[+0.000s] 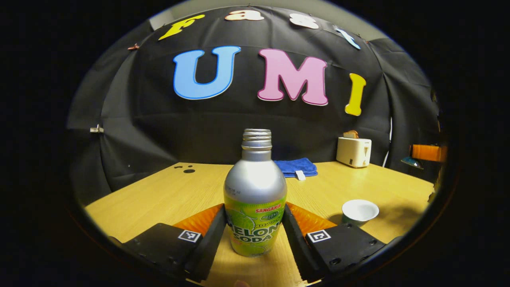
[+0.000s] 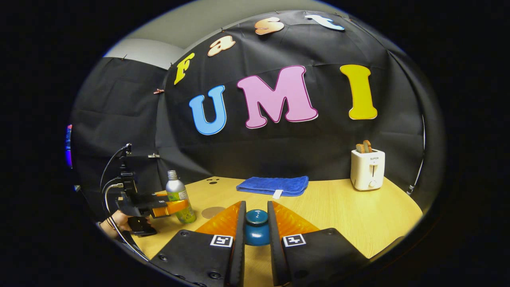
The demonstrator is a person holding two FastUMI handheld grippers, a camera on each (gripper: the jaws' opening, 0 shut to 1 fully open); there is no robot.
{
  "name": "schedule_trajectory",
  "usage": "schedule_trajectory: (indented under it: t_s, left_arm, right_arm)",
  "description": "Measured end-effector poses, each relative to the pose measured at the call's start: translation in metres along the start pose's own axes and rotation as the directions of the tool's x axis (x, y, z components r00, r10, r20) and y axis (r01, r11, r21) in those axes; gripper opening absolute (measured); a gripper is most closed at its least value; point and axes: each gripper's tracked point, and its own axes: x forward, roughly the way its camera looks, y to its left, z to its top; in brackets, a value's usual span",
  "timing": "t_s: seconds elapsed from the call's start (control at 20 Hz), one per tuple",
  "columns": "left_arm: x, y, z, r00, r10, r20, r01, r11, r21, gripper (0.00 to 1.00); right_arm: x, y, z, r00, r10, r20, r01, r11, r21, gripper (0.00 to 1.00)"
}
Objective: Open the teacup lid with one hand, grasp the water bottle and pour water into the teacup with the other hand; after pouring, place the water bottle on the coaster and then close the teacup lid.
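Observation:
The water bottle [image 1: 255, 183], silver with a green label and no cap, stands on the wooden table [image 1: 159, 195]. My left gripper [image 1: 255, 213] is shut on its lower body, one finger on each side. The same bottle [image 2: 179, 197] and left gripper [image 2: 165, 208] appear far left in the right gripper view, held by a hand [image 2: 115, 221]. The open white-lined teacup [image 1: 359, 211] sits to the right of the bottle. My right gripper [image 2: 256, 207] is shut on the blue teacup lid [image 2: 256, 233], held above the table. A round brown coaster [image 2: 212, 212] lies near the bottle.
A folded blue towel [image 2: 273, 185] lies at the back of the table [image 2: 338, 211]. A white toaster [image 2: 367, 169] with bread in it stands at the back right. Cables [image 2: 109, 187] hang from the left gripper. Black cloth walls close in the table.

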Motion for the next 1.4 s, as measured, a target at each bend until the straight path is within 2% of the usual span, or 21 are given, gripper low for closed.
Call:
schedule_trajectory:
  t_s: [0.1,0.15,0.2,0.3,0.45,0.6,0.7,0.9,1.1,1.15,1.3,1.4]
  left_arm:
    - [-0.006,0.004,0.011,1.0,0.02,0.01,-0.021,0.981,0.194,0.81]
    - [-0.01,0.004,0.016,0.999,0.033,0.016,-0.036,0.95,0.31,0.81]
    - [-0.014,0.0,0.022,0.999,0.041,0.024,-0.047,0.905,0.422,0.81]
    - [-0.021,-0.013,0.034,0.998,0.044,0.037,-0.057,0.789,0.611,0.81]
    - [-0.023,-0.029,0.037,0.999,0.036,0.023,-0.041,0.645,0.763,0.81]
    - [-0.014,-0.043,0.037,0.999,0.033,0.029,-0.041,0.464,0.885,0.81]
    - [-0.009,-0.055,0.029,1.0,0.021,0.016,-0.022,0.366,0.93,0.81]
    - [-0.003,-0.063,0.016,0.999,0.018,-0.029,0.024,0.235,0.972,0.8]
    - [0.008,-0.066,0.018,0.999,0.042,0.003,-0.005,0.042,0.999,0.8]
    - [0.01,-0.066,0.019,0.999,0.046,0.01,-0.01,0.005,1.0,0.8]
    - [0.016,-0.069,0.013,0.999,0.05,-0.009,0.01,-0.034,0.999,0.8]
    - [0.018,-0.069,0.017,0.998,0.056,-0.01,0.014,-0.078,0.997,0.8]
  right_arm:
    - [-0.003,-0.009,0.002,1.0,-0.023,0.004,0.023,1.0,-0.009,0.3]
    - [-0.005,-0.013,0.004,0.999,-0.032,0.006,0.032,0.999,-0.006,0.3]
    - [-0.006,-0.017,0.006,0.999,-0.042,0.009,0.042,0.999,-0.003,0.3]
    - [-0.008,-0.03,0.01,0.997,-0.077,0.014,0.078,0.997,-0.022,0.31]
    - [-0.015,-0.046,0.014,0.993,-0.12,0.02,0.121,0.992,-0.046,0.31]
    - [-0.019,-0.051,0.018,0.991,-0.13,0.026,0.131,0.991,-0.036,0.3]
    - [-0.021,-0.055,0.019,0.99,-0.138,0.029,0.139,0.989,-0.041,0.3]
    - [-0.022,-0.057,0.02,0.99,-0.136,0.029,0.137,0.99,-0.034,0.3]
    - [-0.021,-0.056,0.021,0.991,-0.133,0.029,0.134,0.991,-0.032,0.3]
    - [-0.022,-0.056,0.023,0.991,-0.133,0.034,0.134,0.991,-0.03,0.3]
    - [-0.024,-0.055,0.025,0.991,-0.129,0.041,0.13,0.991,-0.029,0.31]
    - [-0.023,-0.056,0.024,0.991,-0.128,0.04,0.129,0.991,-0.027,0.31]
